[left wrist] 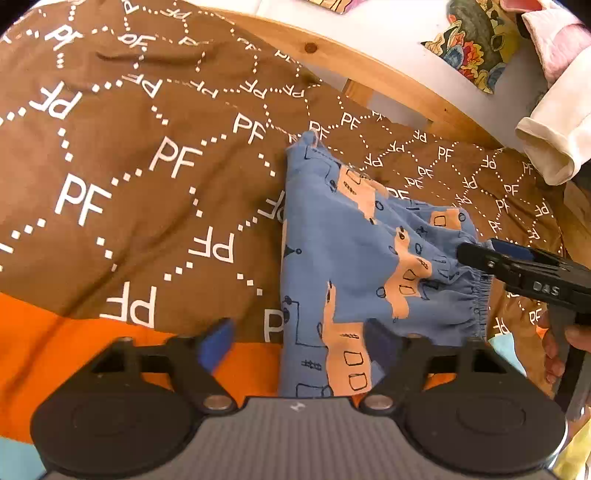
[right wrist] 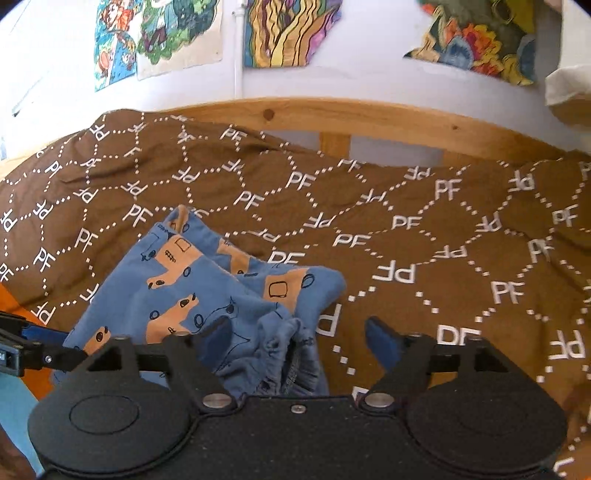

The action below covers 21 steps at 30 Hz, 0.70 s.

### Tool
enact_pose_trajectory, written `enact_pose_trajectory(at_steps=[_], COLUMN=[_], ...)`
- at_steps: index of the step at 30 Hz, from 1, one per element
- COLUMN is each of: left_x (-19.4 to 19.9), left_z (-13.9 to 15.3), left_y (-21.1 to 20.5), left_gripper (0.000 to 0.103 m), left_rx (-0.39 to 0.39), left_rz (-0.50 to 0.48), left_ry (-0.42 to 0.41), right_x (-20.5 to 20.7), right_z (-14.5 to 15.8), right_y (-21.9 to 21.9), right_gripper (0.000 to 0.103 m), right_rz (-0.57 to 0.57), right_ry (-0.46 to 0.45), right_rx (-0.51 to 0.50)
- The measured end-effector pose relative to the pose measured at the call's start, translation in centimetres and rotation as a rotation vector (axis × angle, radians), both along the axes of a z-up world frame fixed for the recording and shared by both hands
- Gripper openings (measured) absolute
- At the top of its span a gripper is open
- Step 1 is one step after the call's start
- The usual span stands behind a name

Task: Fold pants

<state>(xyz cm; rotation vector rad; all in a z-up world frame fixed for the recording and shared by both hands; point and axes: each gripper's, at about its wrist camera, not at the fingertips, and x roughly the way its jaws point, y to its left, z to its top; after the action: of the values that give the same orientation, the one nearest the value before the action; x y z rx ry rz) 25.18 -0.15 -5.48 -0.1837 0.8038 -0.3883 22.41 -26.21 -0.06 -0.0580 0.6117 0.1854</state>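
Observation:
Blue pants (left wrist: 354, 258) printed with tan vehicles lie folded in a loose heap on a brown bedspread (left wrist: 129, 166). My left gripper (left wrist: 301, 345) is open, its fingers straddling the pants' near end without holding it. My right gripper (right wrist: 295, 341) is open just above the gathered elastic waistband (right wrist: 284, 347). In the left wrist view the right gripper (left wrist: 476, 251) reaches in from the right, its tips at the waistband (left wrist: 476, 306). The pants also show in the right wrist view (right wrist: 207, 288), with the left gripper's finger (right wrist: 44, 354) at their left edge.
The brown bedspread (right wrist: 424, 240) carries white "PF" lettering over an orange sheet (left wrist: 74, 350). A wooden bed frame (right wrist: 369, 118) runs along the back against a white wall with colourful pictures (right wrist: 288, 33). A white cloth (left wrist: 554, 140) hangs at the right.

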Motion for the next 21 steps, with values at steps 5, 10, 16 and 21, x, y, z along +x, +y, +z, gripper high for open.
enact_pose_trajectory(at_steps=[5, 10, 16, 21], left_x=[-1.3, -4.3, -8.3, -11.9], left_z=[1.3, 3.3, 5.7, 6.0], left_y=[0.2, 0.6, 0.9, 1.4], left_gripper=[0.102, 0.103, 0.103, 0.103], left_rx=[0.015, 0.107, 0.153, 0.146], left_rz=[0.017, 0.074, 0.118, 0.161], left_ry=[-0.023, -0.116, -0.172, -0.161], right_x=[-1.9, -4.8, -10.4, -15.3], right_z=[1.1, 2.9, 4.7, 5.1], right_y=[0.1, 0.6, 2.1, 3.5], right_gripper=[0.102, 0.102, 0.102, 0.102], right_rz=[-0.024, -0.065, -0.074, -0.084], right_ry=[-0.050, -0.101, -0.158, -0.192], right_rx=[-0.001, 0.035, 0.080, 0.089])
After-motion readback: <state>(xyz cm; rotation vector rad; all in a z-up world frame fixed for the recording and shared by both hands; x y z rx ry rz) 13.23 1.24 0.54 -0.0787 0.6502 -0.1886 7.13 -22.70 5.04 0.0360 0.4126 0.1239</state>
